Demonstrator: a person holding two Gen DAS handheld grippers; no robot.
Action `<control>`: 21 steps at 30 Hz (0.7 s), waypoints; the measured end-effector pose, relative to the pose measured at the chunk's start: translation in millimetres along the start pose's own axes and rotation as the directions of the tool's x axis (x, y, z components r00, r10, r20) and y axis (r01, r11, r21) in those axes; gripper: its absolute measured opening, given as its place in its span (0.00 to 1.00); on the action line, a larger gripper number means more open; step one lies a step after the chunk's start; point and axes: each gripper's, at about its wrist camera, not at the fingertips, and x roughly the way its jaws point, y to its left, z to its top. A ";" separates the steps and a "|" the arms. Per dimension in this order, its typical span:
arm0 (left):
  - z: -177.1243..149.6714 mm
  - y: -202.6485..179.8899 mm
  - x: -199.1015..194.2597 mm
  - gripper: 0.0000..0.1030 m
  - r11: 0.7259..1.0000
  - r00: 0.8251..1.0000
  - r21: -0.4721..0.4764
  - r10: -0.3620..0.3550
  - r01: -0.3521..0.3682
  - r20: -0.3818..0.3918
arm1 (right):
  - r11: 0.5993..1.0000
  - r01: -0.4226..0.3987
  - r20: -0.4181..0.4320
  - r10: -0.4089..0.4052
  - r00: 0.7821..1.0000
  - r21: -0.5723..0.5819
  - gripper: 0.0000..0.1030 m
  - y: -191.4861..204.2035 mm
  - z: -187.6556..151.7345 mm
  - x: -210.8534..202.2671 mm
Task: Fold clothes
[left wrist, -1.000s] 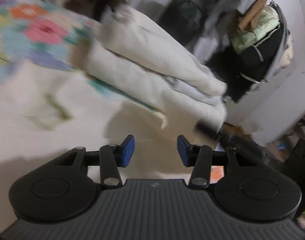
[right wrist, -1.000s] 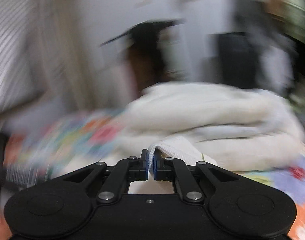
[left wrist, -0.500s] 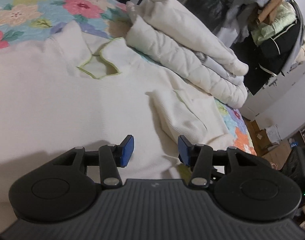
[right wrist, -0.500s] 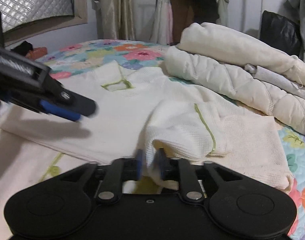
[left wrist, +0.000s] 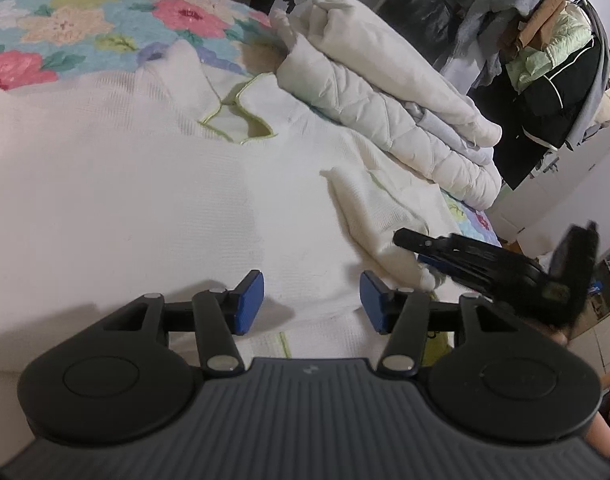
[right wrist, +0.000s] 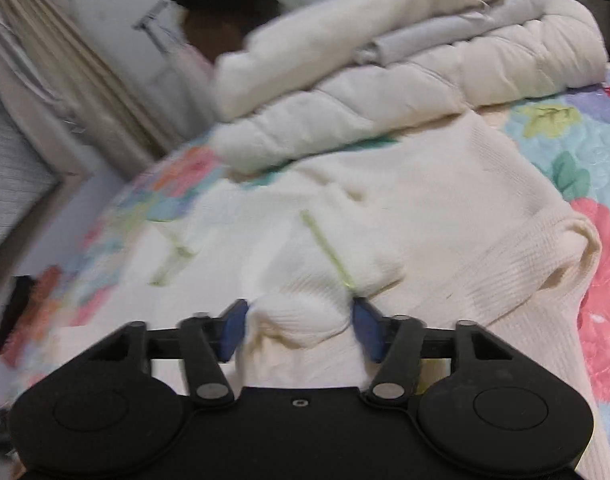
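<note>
- Since a second ago, right gripper [right wrist: 299,330] is dropping onto the cream sweater [left wrist: 145,184] on the bed; jaws, just closing, are standing apart around a sleeve bunch [right wrist: 305,320].
- Left gripper [left wrist: 311,300] is hovering unclenched, empty, just beside that bunch; sleeve is running toward the folded duvet [left wrist: 385,92].

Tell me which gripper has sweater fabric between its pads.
The right gripper: a bunched sleeve of the cream sweater sits between its jaws, which have just been closing. The left gripper is open over flat fabric.
</note>
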 end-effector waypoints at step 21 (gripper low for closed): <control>3.3 37.0 -7.1 0.59 0.985 0.994 -0.132 -0.102 0.107 0.042 | 0.776 -0.123 -0.103 0.076 0.992 -0.618 0.08 123.7 -87.7 -5.9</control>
